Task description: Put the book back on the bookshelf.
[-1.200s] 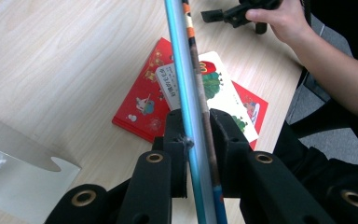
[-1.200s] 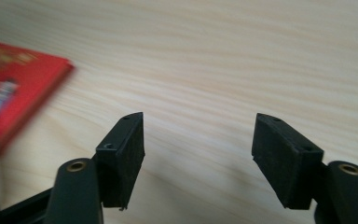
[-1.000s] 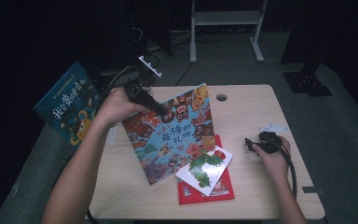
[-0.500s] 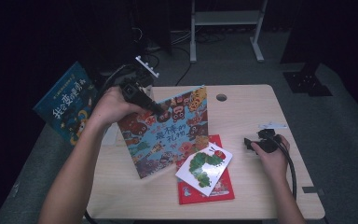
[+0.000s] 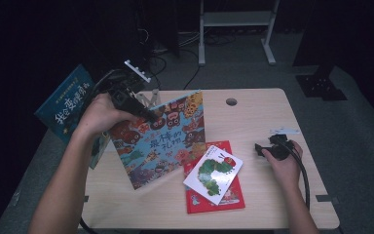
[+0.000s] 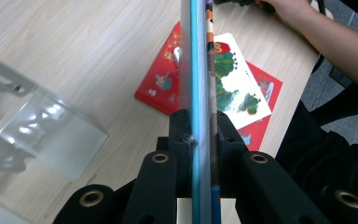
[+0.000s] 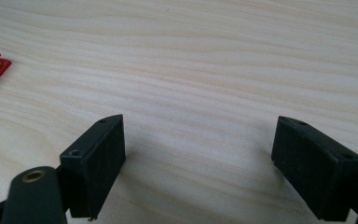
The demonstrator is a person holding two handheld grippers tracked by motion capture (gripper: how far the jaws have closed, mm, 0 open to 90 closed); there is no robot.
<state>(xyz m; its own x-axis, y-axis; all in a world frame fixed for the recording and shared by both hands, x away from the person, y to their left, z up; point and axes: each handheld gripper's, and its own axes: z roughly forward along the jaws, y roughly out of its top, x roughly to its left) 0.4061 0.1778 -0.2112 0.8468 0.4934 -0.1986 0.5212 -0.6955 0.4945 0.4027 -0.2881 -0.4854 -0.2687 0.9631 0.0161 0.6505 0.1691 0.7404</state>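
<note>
While the left gripper point(image 5: 148, 114) pinched the owl book point(image 5: 163, 139) by its upper edge, tilted with a lower corner on the table point(image 5: 263, 109), it risked slipping free onto the caterpillar book point(image 5: 213, 173); the right gripper point(image 5: 260, 148) rested spread wide.

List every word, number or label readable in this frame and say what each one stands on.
"最棒的礼物": title on the colourful book that the left tongs clamp and lift on edge.
"我会变得更勇敢", roughly; blurred, so uncertain: the blue book at the table's left edge.
White caterpillar book: a small title line, too small to read.
Red book beneath it: print too small to read.
Right tongs: no lettering seen.
</note>
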